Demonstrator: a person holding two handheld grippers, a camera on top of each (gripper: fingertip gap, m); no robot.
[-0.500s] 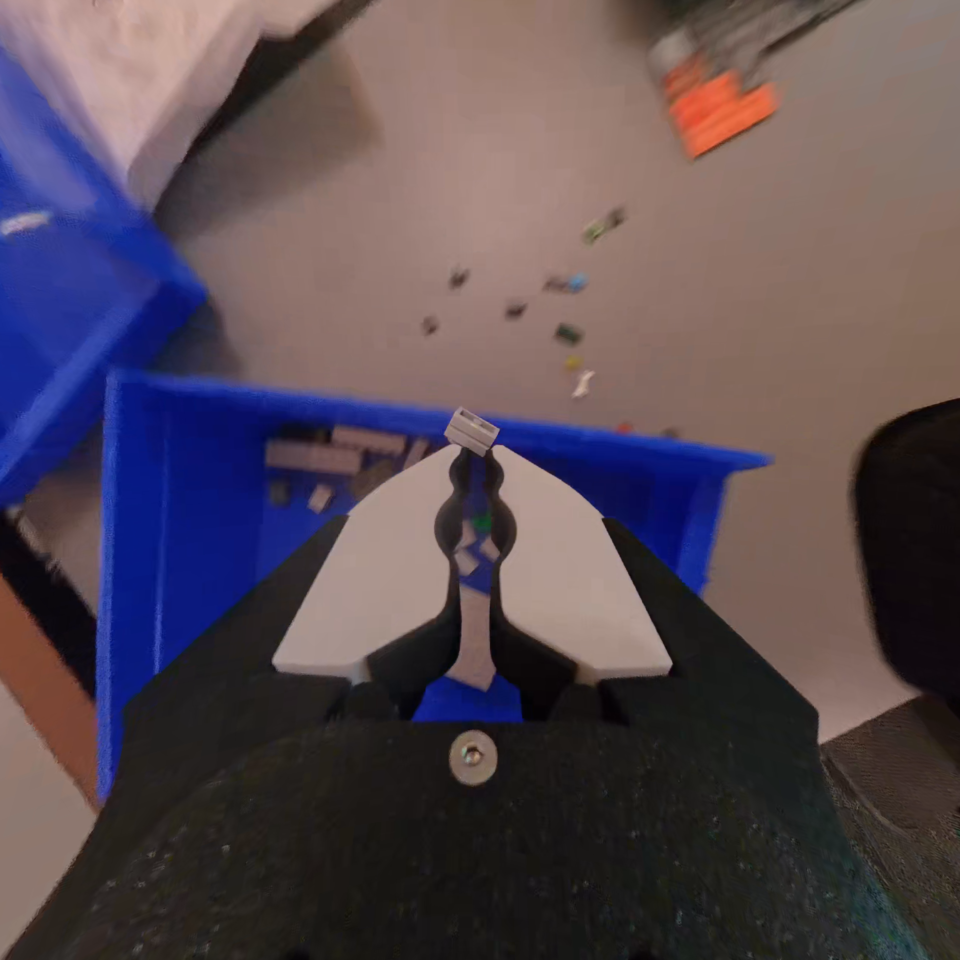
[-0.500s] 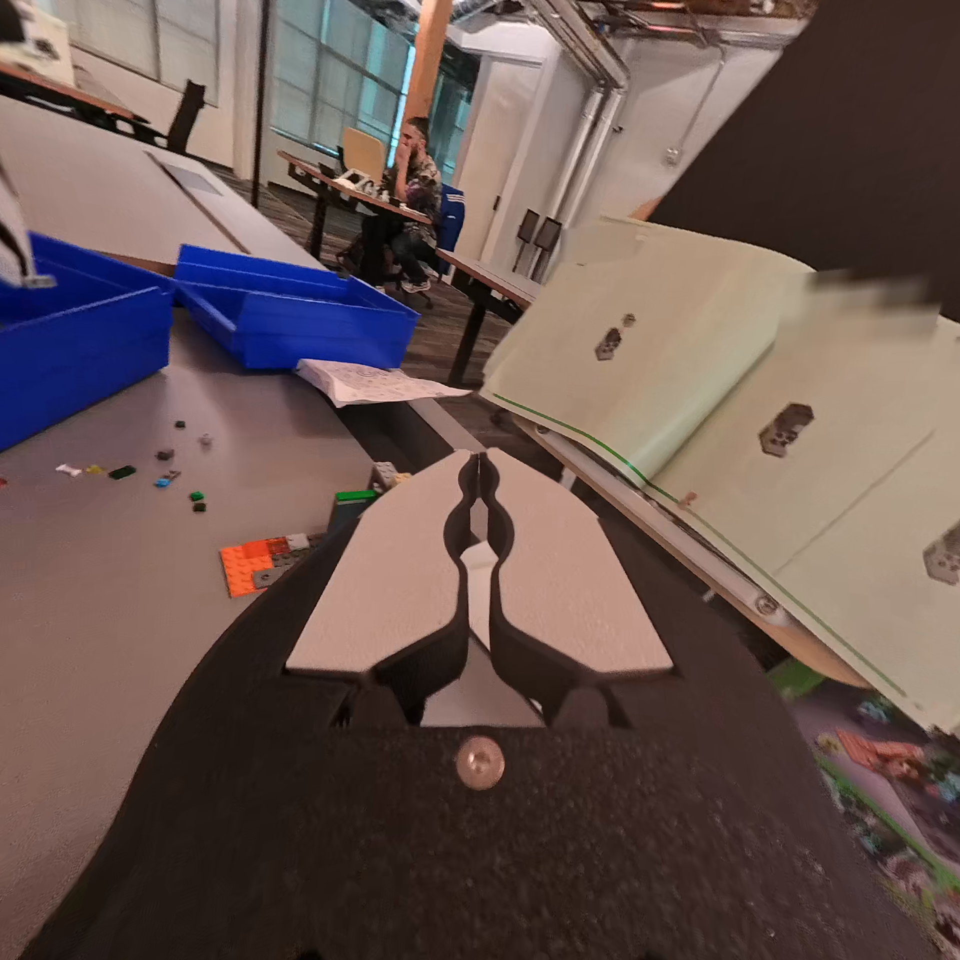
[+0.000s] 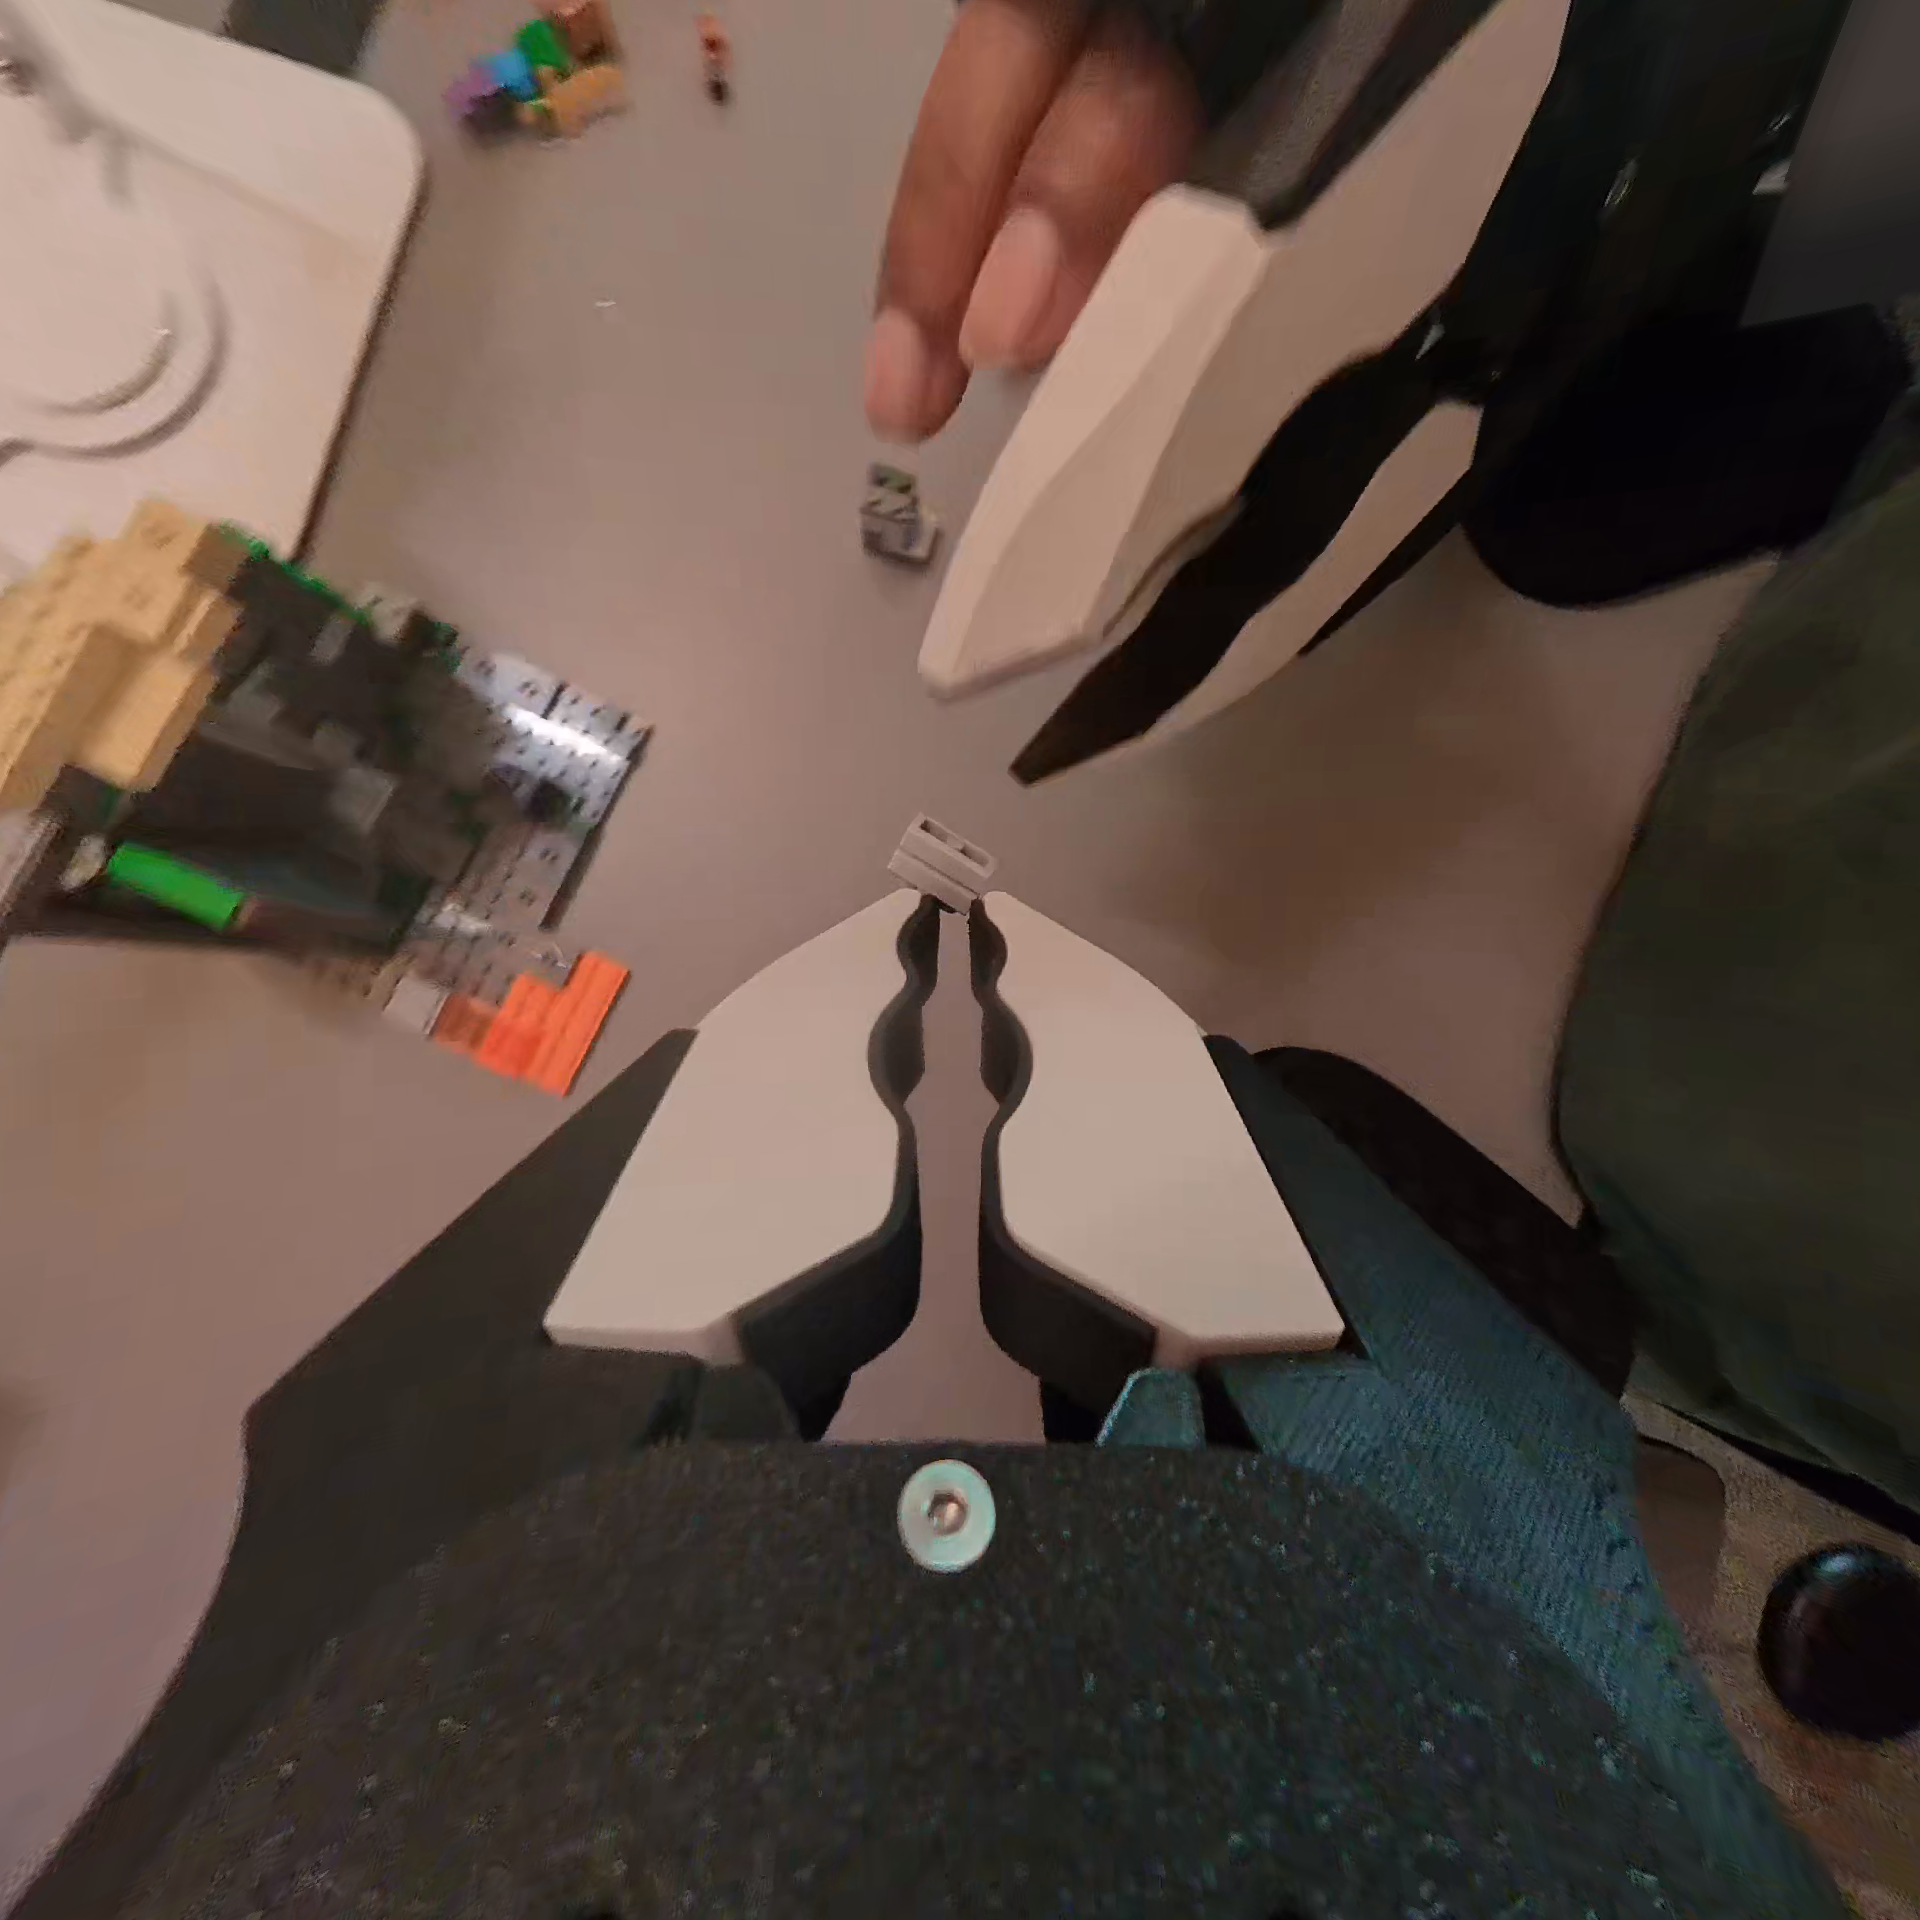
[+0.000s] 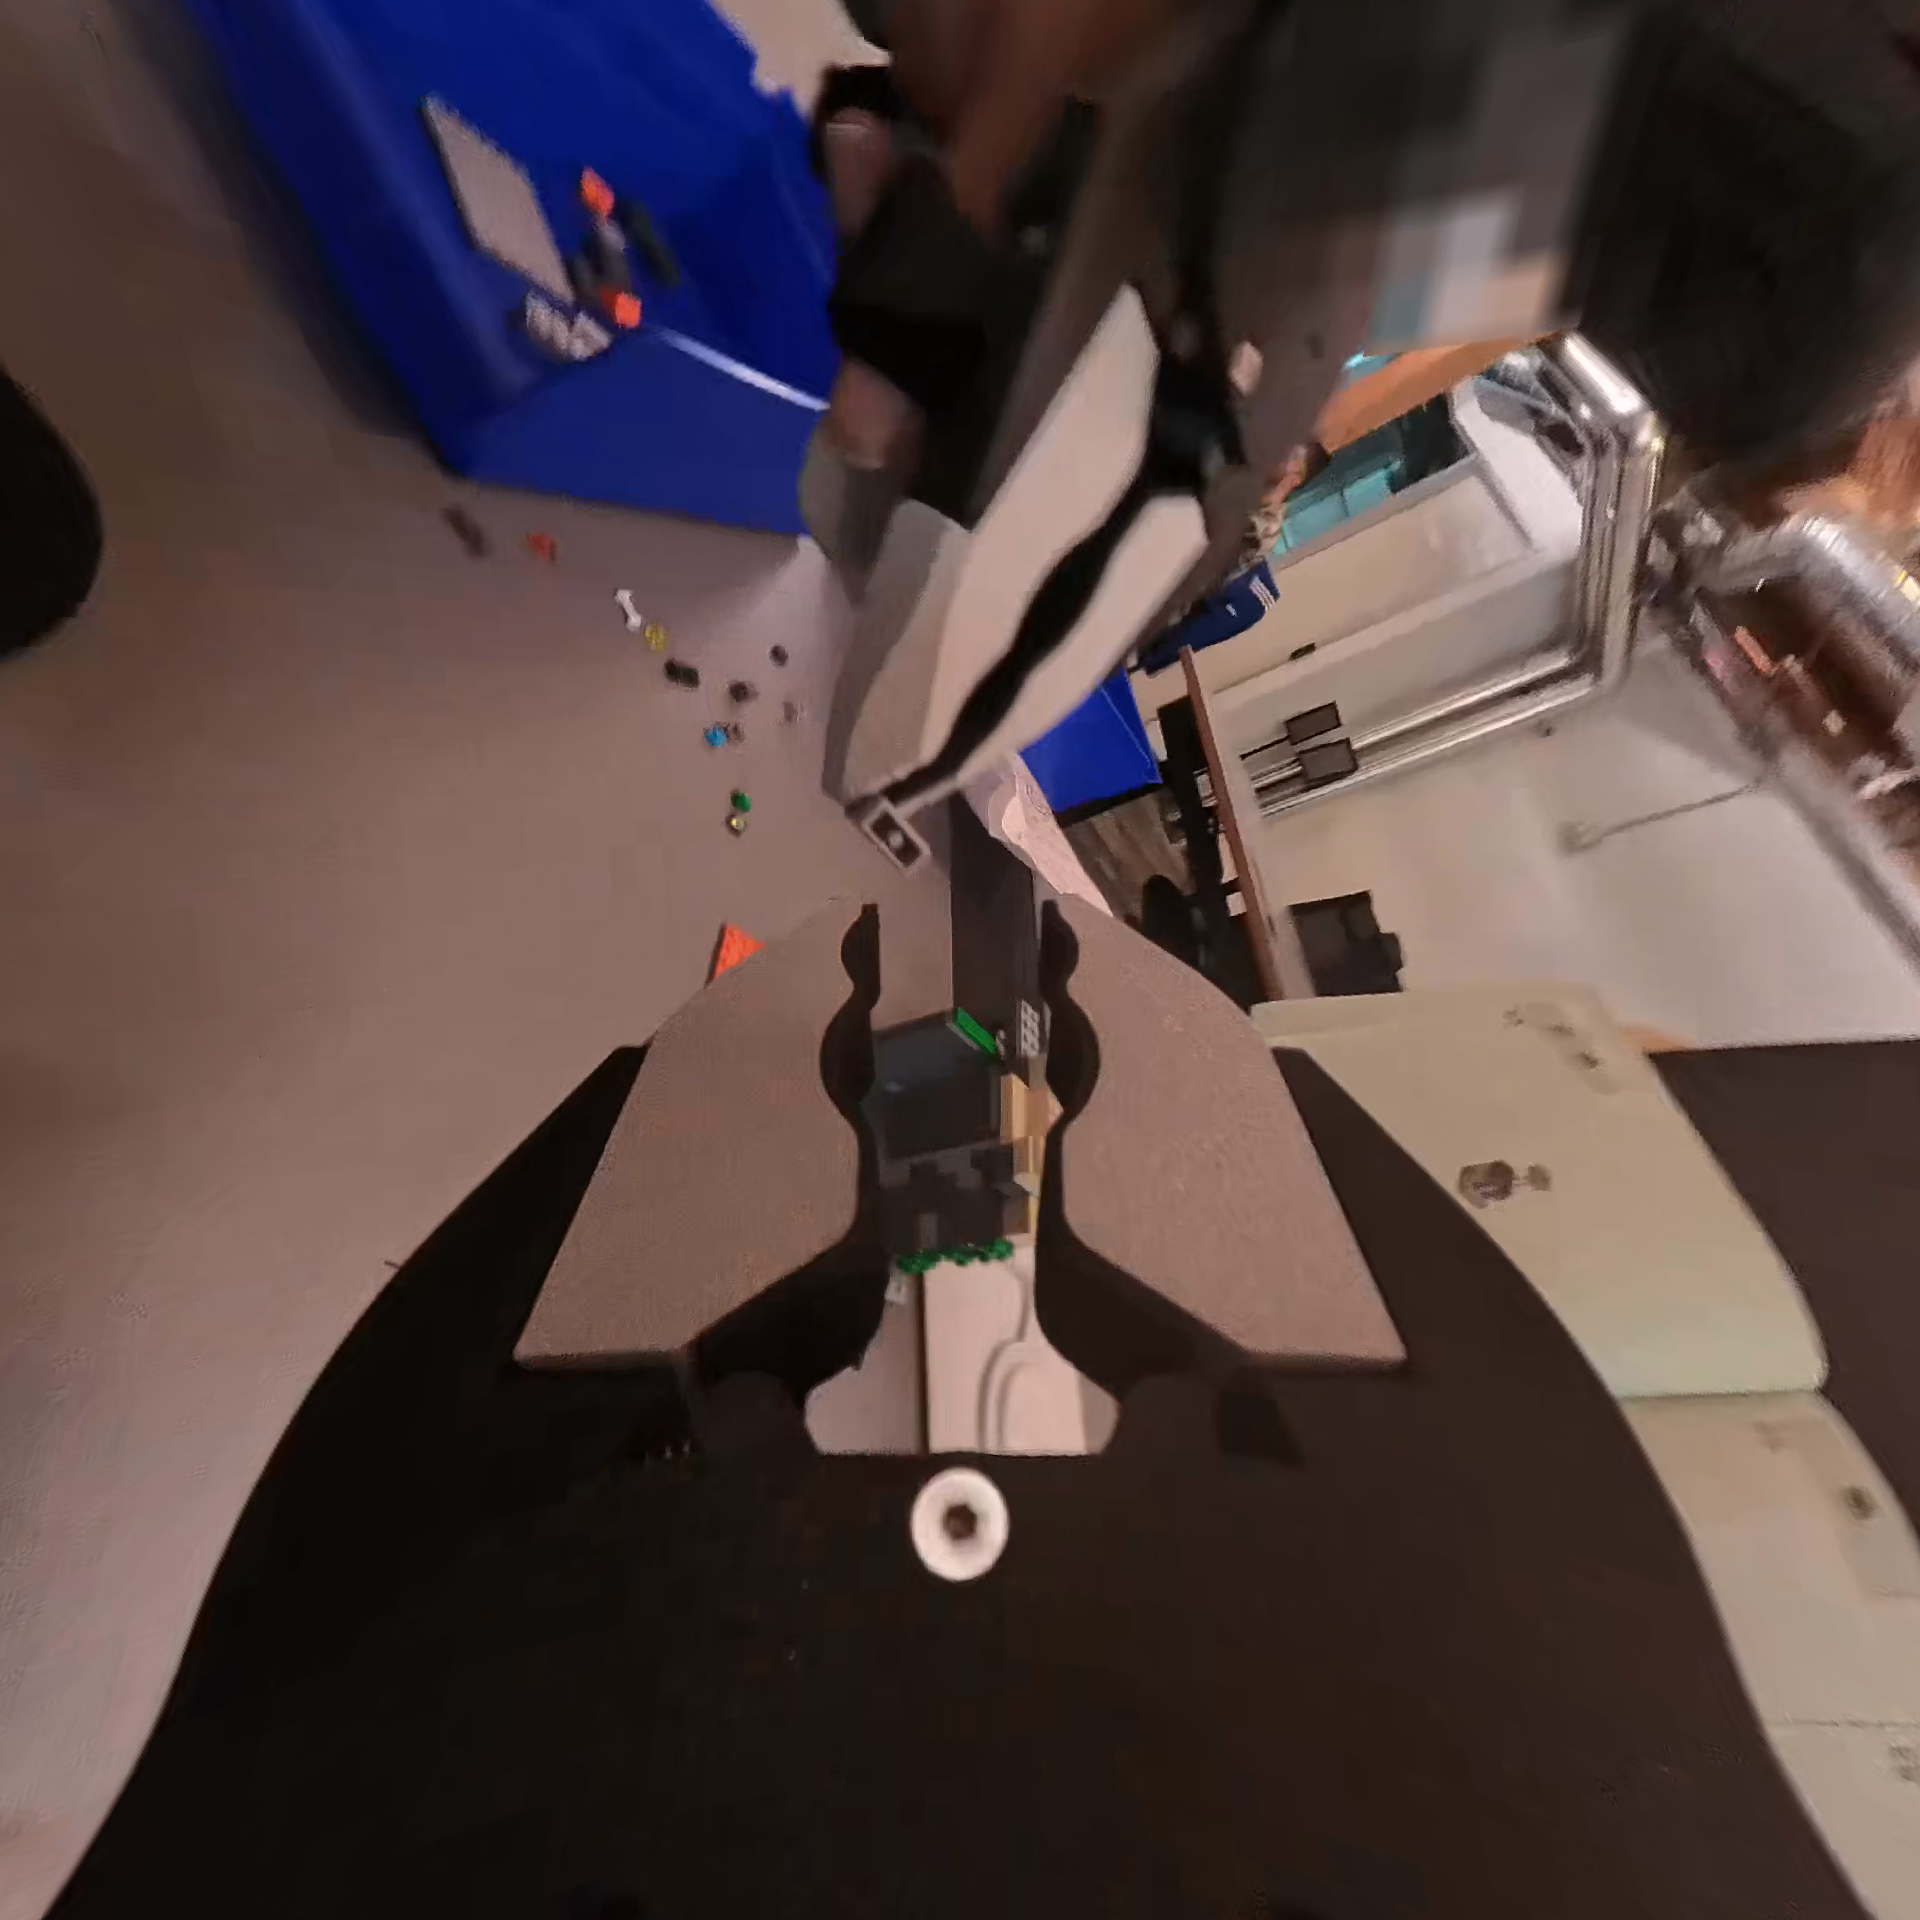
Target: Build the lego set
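Note:
My left gripper [image 3: 951, 904] is shut on a small grey brick [image 3: 940, 860], held at its fingertips above the grey table. The partly built lego model [image 3: 260, 748], with tan, dark and green bricks on a grey plate, stands to its left. My right gripper [image 4: 954, 920] is open and empty. It points down at the model [image 4: 956, 1132], which shows between its fingers. In the left wrist view the right gripper [image 3: 982, 727] hangs just beyond the grey brick, with a hand [image 3: 966, 239] behind it. In the right wrist view the left gripper [image 4: 997, 644] holds the brick [image 4: 896, 836] just above my fingertips.
An orange plate [image 3: 530, 1018] lies by the model. A small printed brick [image 3: 899, 509] lies farther out. A blue bin [image 4: 582, 260] holds parts, with loose small pieces [image 4: 717, 707] in front of it. An open instruction booklet [image 4: 1507, 1195] lies beside the model. Both grippers' tips are close together, under 4 cm apart. The orange plate [image 3: 530, 1018] is about equally far from each gripper, around 20 centimeters.
My left gripper has carried the grey brick from over the blue bin to beside the model. My right gripper has opened and swung down over the model, close to the left one.

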